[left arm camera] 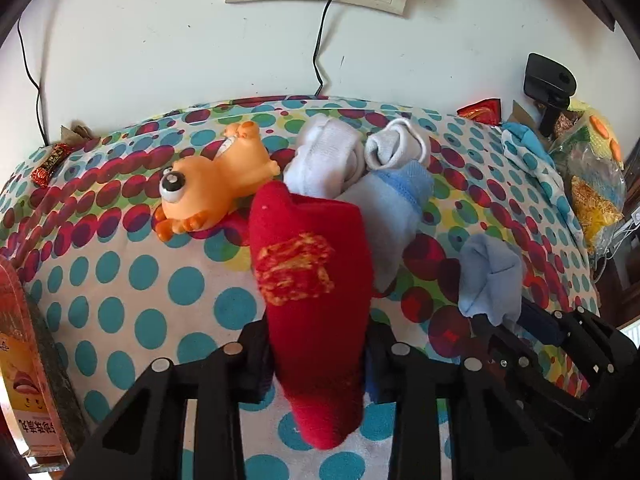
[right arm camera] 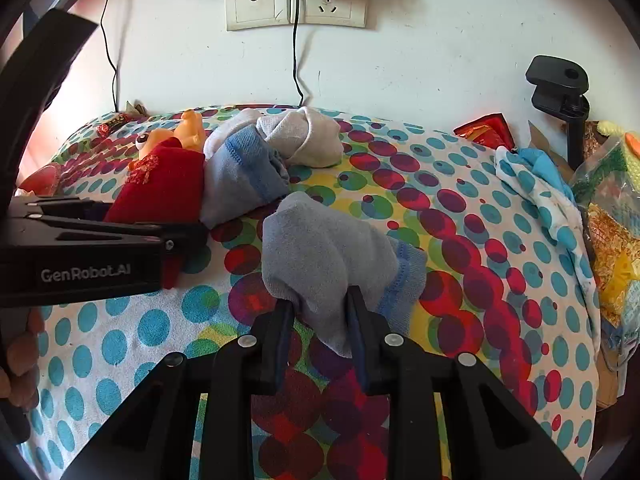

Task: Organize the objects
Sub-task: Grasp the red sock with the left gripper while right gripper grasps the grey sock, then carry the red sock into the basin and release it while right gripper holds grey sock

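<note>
Socks gripped in both tools above a polka-dot cloth [right arm camera: 120, 344]. Nearest the left wrist camera, the left gripper [left arm camera: 318, 354] has its jaws drawn in on a rolled red sock [left arm camera: 312, 280] bearing a gold woven motif; the roll stands up between the pads and bulges either side. Nearest the right wrist camera, the right gripper [right arm camera: 320, 320] is likewise closed narrow on a rolled grey-blue sock [right arm camera: 324, 252], pinched at its lower edge, its far end seemingly resting on the cloth. Both bundles should handle as light, soft and compressible, so a hold across the thick middle is probably safest against unrolling. Beyond lie a blue-cuffed sock roll [left arm camera: 394, 208], two white rolls [left arm camera: 324, 156] and an orange rubber toy [left arm camera: 212, 176], close together near the wall.
</note>
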Demonstrator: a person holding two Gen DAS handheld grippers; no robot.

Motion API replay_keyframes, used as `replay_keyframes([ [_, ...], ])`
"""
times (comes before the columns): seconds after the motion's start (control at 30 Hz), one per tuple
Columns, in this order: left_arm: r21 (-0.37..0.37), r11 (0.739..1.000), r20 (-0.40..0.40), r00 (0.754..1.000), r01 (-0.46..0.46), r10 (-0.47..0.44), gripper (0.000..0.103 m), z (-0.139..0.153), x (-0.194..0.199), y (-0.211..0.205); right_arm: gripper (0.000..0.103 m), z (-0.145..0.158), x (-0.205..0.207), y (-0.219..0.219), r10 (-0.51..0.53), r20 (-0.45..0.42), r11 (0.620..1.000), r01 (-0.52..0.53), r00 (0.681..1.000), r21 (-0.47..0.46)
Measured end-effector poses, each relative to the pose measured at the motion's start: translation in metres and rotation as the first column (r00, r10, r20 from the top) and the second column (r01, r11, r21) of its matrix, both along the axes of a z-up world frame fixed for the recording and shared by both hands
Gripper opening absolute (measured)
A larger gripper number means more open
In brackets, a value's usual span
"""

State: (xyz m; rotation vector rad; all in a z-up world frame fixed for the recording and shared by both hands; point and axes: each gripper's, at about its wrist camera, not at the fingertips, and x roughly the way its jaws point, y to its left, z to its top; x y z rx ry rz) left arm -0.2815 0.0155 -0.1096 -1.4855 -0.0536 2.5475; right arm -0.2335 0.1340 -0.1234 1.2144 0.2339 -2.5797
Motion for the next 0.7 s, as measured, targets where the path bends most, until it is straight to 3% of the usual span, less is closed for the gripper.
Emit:
replay_keyframes([
  [0.07, 0.028, 1.000, 0.006, 1.000, 0.004, -0.005, 0.028, 0.004, 0.004, -0.005, 0.026, 0.000, 0.000, -0.001, 0.002, -0.002, 1.000, -0.002, 1.000, 0.009],
  [0.17, 0.010, 1.000, -0.010, 1.000, 0.007, -0.007, 0.028, 0.012, 0.015, -0.007, 0.028, 0.000, 0.002, -0.005, 0.007, -0.007, 1.000, -0.006, 1.000, 0.030],
  [0.53, -0.136, 0.990, -0.083, 0.996, 0.018, -0.030, 0.028, 0.040, 0.073, -0.012, 0.028, 0.000, 0.003, -0.008, 0.008, -0.012, 0.999, -0.008, 1.000, 0.051],
  [0.7, -0.153, 0.988, -0.093, 0.995, 0.005, -0.020, 0.028, 0.047, 0.096, -0.023, 0.028, 0.000, 0.004, -0.009, 0.009, -0.014, 0.998, -0.009, 1.000, 0.057],
])
